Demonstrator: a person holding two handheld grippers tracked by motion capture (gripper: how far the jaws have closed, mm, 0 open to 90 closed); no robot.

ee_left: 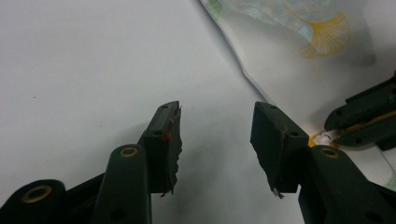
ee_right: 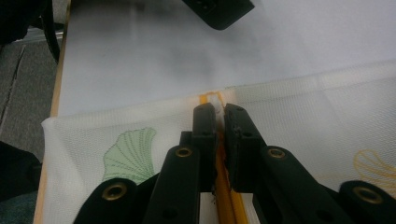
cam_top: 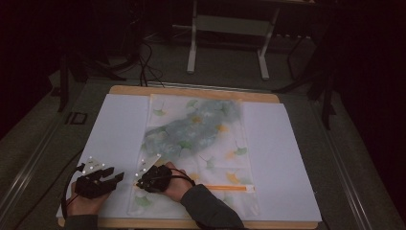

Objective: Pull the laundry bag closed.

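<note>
A flat white mesh bag with green and yellow leaf prints (cam_top: 196, 153) lies in the middle of the white sheet (cam_top: 282, 158) on the wooden table (cam_top: 191, 91). Its orange zipper (cam_top: 225, 188) runs along the near end. The right gripper (ee_right: 218, 109) has its black jaws squeezed together on the zipper's end tab at the bag's edge. The left gripper (ee_left: 215, 123) rests just beside the bag over the white sheet, with its jaws wide apart and nothing between them.

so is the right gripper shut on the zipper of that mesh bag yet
Shut: the right gripper has its fingers pressed together on the orange zipper at the edge of the mesh bag.
</note>
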